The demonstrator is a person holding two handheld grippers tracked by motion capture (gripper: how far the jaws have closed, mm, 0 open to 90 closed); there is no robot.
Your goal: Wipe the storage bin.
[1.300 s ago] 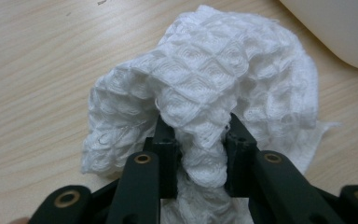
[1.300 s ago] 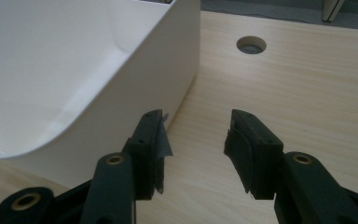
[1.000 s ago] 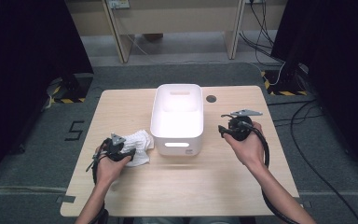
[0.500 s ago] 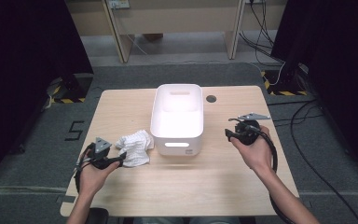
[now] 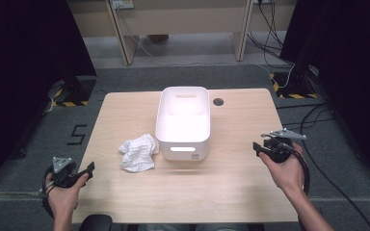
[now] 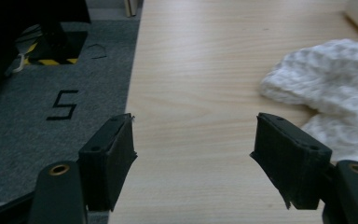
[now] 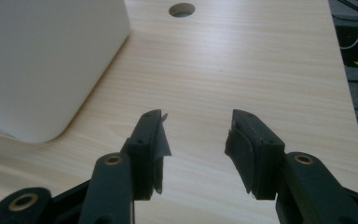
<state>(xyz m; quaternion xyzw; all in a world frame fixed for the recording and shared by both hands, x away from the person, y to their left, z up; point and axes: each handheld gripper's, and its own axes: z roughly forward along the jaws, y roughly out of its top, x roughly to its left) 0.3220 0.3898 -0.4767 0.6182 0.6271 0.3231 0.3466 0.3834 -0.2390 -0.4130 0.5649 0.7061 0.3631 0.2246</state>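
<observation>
Step in hand looks like a pull-back w/ nothing gripped: the crumpled white cloth [image 5: 137, 152] lies on the wooden table [image 5: 231, 192], touching the front-left corner of the white plastic bin [image 5: 183, 120], not in it. Left gripper [image 5: 89, 169] sits at the table's near-left edge, jaws wide apart, nothing between them; cloth is ahead of it and apart. Right gripper [image 5: 255, 147] is also wide, empty, right of the bin.

Next move prob. needs a re-reach to the cloth & a firm pinch.

Vs. a second ago: left gripper was at the cloth, now well clear; cloth sits closer to the bin; right hand is farther right & nearer.
</observation>
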